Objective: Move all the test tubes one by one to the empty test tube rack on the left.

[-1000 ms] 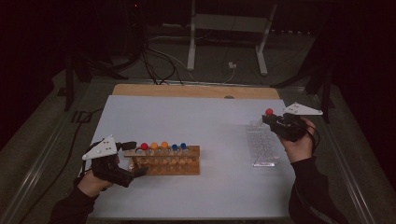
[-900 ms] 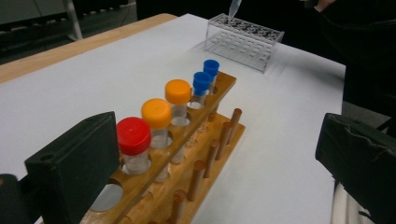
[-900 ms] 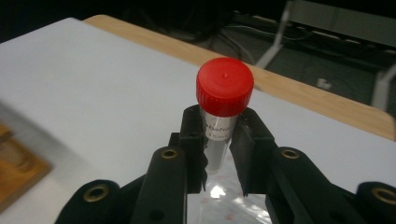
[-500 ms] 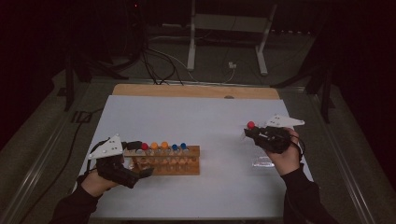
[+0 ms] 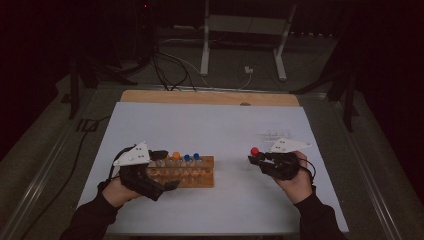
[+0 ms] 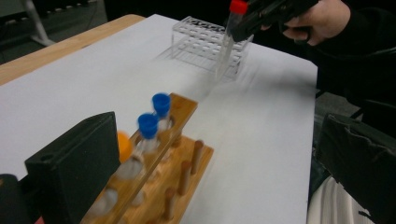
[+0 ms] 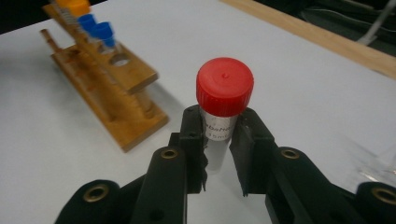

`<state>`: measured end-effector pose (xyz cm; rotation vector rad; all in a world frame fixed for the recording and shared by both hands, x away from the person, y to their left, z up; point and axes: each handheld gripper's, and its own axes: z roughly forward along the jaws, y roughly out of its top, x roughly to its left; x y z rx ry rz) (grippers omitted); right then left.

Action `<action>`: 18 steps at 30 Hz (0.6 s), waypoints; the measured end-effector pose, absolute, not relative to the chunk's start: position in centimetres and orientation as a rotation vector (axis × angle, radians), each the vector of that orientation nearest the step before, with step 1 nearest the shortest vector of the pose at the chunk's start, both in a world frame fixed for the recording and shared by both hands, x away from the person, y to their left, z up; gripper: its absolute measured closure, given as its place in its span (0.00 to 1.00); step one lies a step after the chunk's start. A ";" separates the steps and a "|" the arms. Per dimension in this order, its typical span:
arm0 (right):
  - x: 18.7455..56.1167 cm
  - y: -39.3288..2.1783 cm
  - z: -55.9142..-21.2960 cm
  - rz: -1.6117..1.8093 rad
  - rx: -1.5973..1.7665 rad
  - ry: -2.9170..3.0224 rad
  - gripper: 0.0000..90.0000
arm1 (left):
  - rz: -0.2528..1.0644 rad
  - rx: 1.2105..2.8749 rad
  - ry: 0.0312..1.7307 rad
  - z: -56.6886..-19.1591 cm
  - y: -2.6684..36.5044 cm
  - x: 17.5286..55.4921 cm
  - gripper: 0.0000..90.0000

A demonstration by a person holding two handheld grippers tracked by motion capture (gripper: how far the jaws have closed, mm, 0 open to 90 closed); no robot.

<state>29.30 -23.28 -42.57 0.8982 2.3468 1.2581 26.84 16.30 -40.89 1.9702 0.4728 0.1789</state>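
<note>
My right gripper (image 7: pixel 219 126) is shut on a clear tube with a red cap (image 7: pixel 224 86) and holds it upright above the white table, right of the wooden rack (image 5: pixel 192 176). The left gripper view shows that tube (image 6: pixel 227 44) in front of the clear plastic rack (image 6: pixel 201 39). My left gripper (image 5: pixel 166 170) stands open at the wooden rack's left end, one jaw on either side. The far jaw is close against the rack, the near one well clear of it. An orange-capped tube (image 5: pixel 176 155) and two blue-capped tubes (image 6: pixel 147 125) stand in the rack.
The clear plastic rack (image 5: pixel 272 136) sits behind my right hand, faint against the white table cover (image 5: pixel 220 125). A wooden strip (image 5: pixel 210 97) runs along the table's far edge. Beyond it are cables and a stand's legs (image 5: pixel 240 45) on the dark floor.
My right gripper has carried the red-capped tube left and toward the person, away from the clear rack. My left gripper has slid right over the wooden rack's left end, covering the leftmost tubes.
</note>
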 end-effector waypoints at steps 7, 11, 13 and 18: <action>28.2 -22.5 -42.9 1.260 0.857 2.389 0.82 | 0.133 1.987 0.417 -40.6 13.3 27.4 0.01; 27.7 -22.1 -42.9 1.267 0.837 2.406 0.82 | 0.114 1.995 0.385 -40.5 11.5 27.7 0.01; 27.5 -22.0 -42.9 1.271 0.827 2.410 0.82 | 0.103 1.996 0.373 -40.4 10.7 27.9 0.02; 27.2 -21.7 -42.9 1.277 0.805 2.423 0.82 | 0.071 1.984 0.331 -40.1 8.5 28.4 0.05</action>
